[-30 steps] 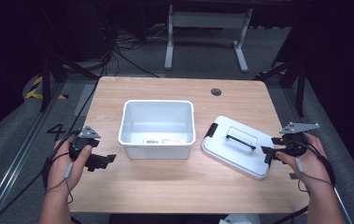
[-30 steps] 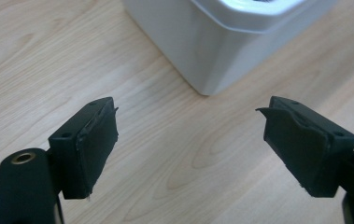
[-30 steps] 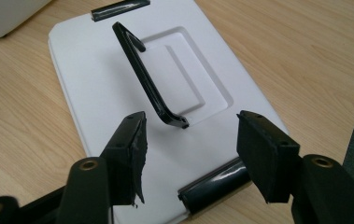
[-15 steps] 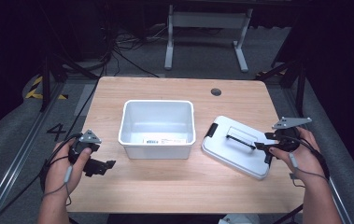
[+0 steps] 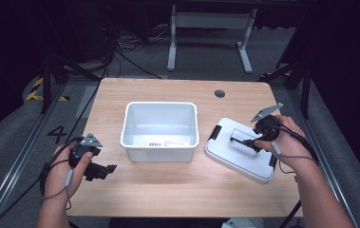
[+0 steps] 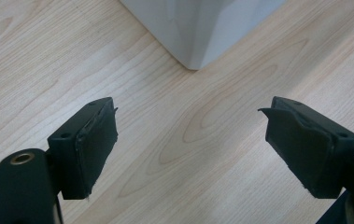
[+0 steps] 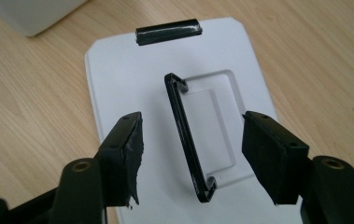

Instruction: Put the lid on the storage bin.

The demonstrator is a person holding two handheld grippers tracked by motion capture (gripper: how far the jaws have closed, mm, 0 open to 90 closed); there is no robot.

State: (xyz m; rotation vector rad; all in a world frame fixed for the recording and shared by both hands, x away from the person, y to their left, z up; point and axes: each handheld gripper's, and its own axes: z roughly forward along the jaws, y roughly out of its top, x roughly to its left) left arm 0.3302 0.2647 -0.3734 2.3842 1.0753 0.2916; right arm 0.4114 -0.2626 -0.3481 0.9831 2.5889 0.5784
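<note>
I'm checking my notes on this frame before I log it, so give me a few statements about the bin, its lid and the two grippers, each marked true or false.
1. The white bin has its lid on. False: it stands open, and the white lid lies flat on the table to its right.
2. The right gripper is open, its jaws either side of the lid's black handle. True.
3. The left gripper is shut on the bin's corner. False: its jaws stand wide apart over bare wood, holding nothing.
4. The lid's handle stands raised on the lid. True.
5. A black clip sits at the lid's far edge in the right gripper view. True.
</note>
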